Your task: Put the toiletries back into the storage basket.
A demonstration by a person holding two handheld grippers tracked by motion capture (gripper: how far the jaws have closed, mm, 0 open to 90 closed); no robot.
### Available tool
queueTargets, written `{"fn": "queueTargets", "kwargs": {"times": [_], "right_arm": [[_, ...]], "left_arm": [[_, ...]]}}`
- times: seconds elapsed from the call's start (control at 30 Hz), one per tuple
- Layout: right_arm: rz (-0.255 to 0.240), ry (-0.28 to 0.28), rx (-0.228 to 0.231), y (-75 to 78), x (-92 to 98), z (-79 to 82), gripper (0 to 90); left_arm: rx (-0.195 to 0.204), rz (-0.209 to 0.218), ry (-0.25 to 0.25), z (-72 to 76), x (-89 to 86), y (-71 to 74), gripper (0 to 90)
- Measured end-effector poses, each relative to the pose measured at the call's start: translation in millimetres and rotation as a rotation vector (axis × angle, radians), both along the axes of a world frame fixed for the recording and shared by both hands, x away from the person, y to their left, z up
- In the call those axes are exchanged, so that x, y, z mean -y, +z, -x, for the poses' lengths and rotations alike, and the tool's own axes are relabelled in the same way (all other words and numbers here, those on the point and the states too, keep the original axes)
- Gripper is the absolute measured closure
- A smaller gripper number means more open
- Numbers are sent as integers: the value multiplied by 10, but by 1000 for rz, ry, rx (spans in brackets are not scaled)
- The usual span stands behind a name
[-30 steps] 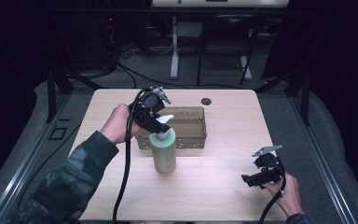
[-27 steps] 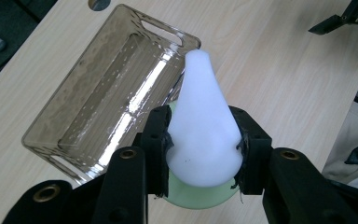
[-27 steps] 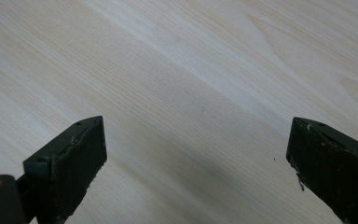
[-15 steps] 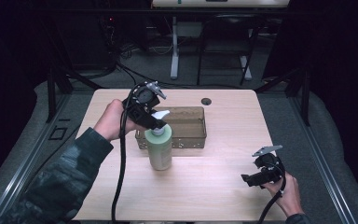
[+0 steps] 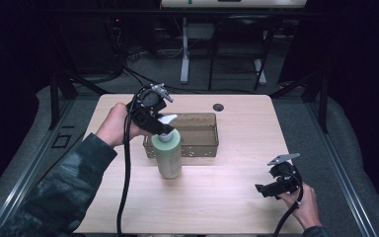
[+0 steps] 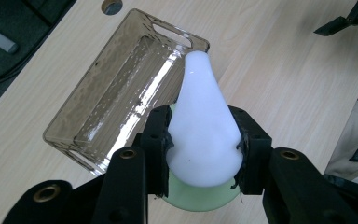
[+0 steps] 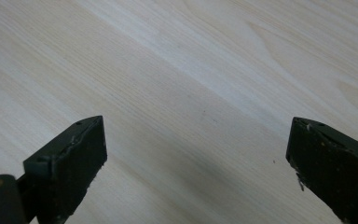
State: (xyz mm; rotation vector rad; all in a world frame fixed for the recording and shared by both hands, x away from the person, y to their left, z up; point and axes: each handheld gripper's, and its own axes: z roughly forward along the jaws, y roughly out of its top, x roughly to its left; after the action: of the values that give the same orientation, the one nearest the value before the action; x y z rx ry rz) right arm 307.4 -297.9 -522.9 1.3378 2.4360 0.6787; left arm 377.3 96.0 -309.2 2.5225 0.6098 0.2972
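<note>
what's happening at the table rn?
A person works at a wooden table with a gripper in each hand. The left gripper is clamped on the white pump top of a pale green bottle, which is upright at the near side of a clear tray. The right gripper is open with nothing between its jaws, at the table's near right corner.

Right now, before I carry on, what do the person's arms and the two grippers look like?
Both grippers are black, each with two blocky jaws with flat pads. The left gripper and right gripper each carry a grey three-cornered plate on top and trail a thick black cable toward the person. The left arm wears a dark camouflage-patterned sleeve; both hands are bare.
</note>
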Motion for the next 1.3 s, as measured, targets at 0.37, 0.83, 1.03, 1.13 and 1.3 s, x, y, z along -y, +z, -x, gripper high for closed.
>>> {"fn": "queueTargets", "kwargs": {"times": [0.37, 0.83, 1.03, 1.13, 1.3], "right_arm": [[-2, -4, -1, -11, 17, -8, 44], [2, -6, 13, 13, 22, 0, 45], [5, -11, 13, 10, 39, 0, 47], [5, -10, 12, 12, 32, 1, 47], [5, -13, 8, 7, 29, 1, 47]], "left_arm": [[4, -4, 9, -16, -50, 43, 627], [10, -9, 21, -54, -99, 139, 627], [24, -21, 23, -71, -112, 194, 627], [26, -17, 32, -82, -122, 219, 627], [27, -14, 40, -94, -150, 250, 627]]}}
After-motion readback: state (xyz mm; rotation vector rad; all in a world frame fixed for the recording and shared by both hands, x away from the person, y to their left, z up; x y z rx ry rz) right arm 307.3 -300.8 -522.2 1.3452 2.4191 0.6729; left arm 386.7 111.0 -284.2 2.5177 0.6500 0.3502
